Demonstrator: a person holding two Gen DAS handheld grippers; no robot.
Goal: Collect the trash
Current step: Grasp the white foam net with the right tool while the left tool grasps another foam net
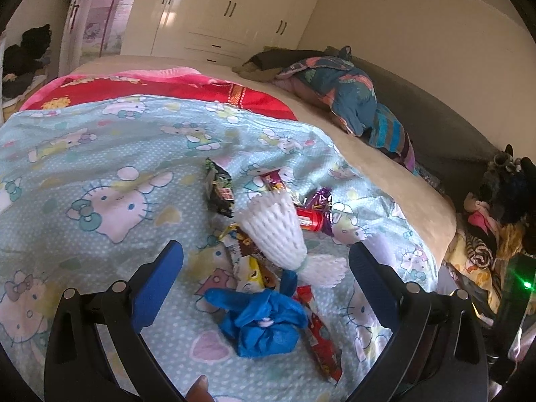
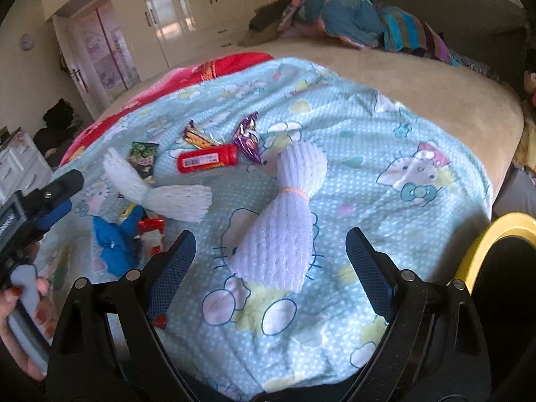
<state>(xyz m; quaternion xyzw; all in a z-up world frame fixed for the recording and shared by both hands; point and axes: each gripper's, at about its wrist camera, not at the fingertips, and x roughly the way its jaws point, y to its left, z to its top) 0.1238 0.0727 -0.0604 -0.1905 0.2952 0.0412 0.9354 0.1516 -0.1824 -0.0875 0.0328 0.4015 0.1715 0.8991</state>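
Trash lies on a Hello Kitty blanket point(image 1: 100, 154) on the bed. My left gripper point(image 1: 266, 258) is open above a crumpled blue wrapper point(image 1: 261, 321), a red snack wrapper point(image 1: 321, 338), a white foam net point(image 1: 274, 231) and yellow wrappers. A red tube point(image 1: 310, 219), purple wrapper point(image 1: 318, 201) and dark packet point(image 1: 219, 189) lie beyond. My right gripper point(image 2: 271, 251) is open around the near end of a second white foam net point(image 2: 284, 221). The red tube point(image 2: 207, 160), purple wrapper point(image 2: 248, 140) and blue wrapper point(image 2: 114, 244) show further left there.
A yellow-rimmed bin point(image 2: 495, 244) stands at the bed's right edge. Folded clothes point(image 1: 348, 97) lie at the bed's far side. White wardrobes point(image 1: 207, 10) stand behind. The left gripper point(image 2: 50, 197) and hand show at left in the right wrist view.
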